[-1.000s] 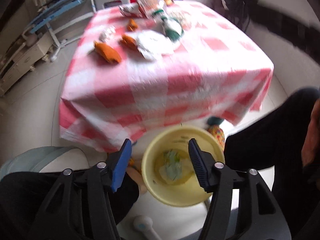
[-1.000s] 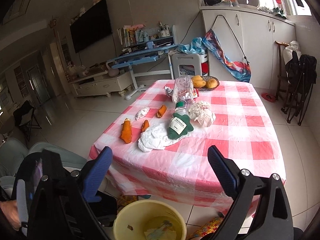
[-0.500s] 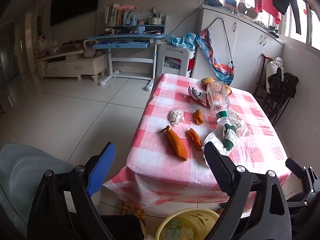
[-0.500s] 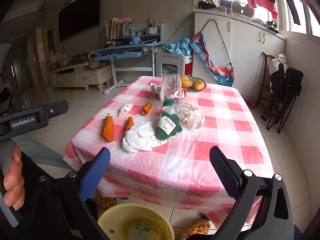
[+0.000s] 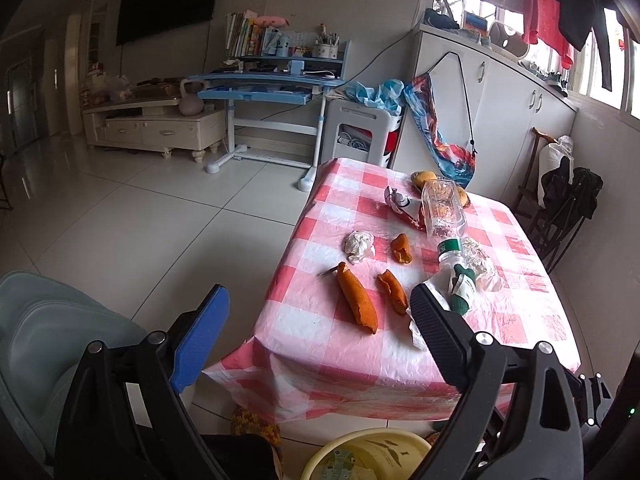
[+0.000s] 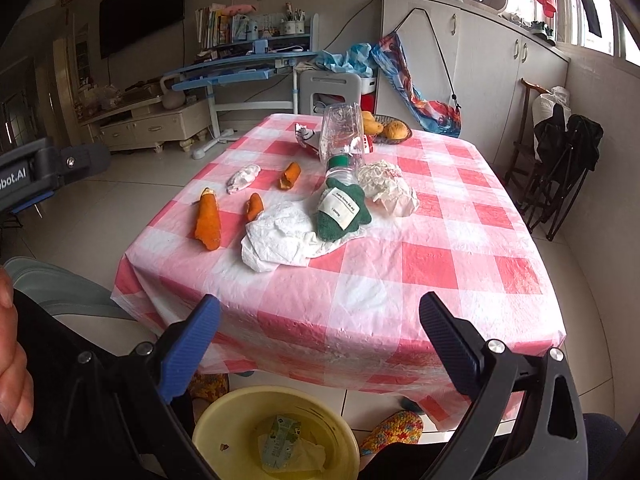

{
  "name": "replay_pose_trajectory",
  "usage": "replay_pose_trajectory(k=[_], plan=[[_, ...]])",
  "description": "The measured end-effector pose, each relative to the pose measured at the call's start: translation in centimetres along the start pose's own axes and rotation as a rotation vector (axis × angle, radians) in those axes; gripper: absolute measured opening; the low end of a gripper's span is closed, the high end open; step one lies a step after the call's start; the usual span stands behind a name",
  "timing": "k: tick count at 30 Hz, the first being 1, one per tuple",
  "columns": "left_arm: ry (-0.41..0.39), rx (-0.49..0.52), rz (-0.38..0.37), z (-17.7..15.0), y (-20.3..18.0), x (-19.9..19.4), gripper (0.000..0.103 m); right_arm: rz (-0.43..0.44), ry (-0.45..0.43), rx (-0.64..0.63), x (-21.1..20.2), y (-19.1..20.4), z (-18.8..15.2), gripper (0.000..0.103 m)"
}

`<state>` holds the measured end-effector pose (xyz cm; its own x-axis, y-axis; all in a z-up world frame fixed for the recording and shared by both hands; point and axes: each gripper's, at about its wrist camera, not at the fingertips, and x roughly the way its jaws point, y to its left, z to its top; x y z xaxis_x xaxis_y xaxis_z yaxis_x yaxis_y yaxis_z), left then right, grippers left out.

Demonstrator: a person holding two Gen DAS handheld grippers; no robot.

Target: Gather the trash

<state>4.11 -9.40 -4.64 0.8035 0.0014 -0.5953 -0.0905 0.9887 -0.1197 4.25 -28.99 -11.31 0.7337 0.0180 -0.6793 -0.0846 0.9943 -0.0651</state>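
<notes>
Yellow bin (image 6: 276, 434) on the floor at the near edge of the surface (image 6: 400, 280) now holds a green-printed carton (image 6: 280, 438) and some crumpled paper. A second ago the left gripper (image 5: 320, 336) was pointed straight down over that bin with its jaws partly closed; now it is lifted, aimed out across the checked cloth, jaws wide apart with nothing between them. I read that as a drop completed, one item banked.

Right gripper (image 6: 320, 348) also stands wide open and empty, hovering above the bin and facing the surface, a bit lower than before.

Trash still out on the surface:
- long orange peel (image 6: 209, 222) near the left corner
- two smaller peel pieces (image 6: 254, 206), one further back
- small crumpled tissue wad (image 6: 243, 176)
- big white tissue (image 6: 280, 240) in the middle, partly under the green pouch (image 6: 340, 214)
- clear plastic bottle (image 6: 342, 140) lying against the pouch
- crumpled white wrapper (image 6: 386, 188) just beside the bottle
- torn packet at the back

Fruit basket (image 6: 394, 130) at the far end looks like a keeper, not trash.

Judgement: early in the job, most litter untouched. Long peel is nearest the left gripper, the white tissue nearest the right, so either is a sensible next pick. Thin tissue may tear or drag the pouch along.
</notes>
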Motion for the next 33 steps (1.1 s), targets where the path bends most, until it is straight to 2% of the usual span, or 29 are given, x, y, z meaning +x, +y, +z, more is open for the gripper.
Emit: replay_pose_trajectory(k=[33], plan=[[-0.009,0.072,-0.006,-1.0,-1.8,0.3,0.090,-0.011,0.020,-0.011,0.1,0.6,-0.5,0.095]])
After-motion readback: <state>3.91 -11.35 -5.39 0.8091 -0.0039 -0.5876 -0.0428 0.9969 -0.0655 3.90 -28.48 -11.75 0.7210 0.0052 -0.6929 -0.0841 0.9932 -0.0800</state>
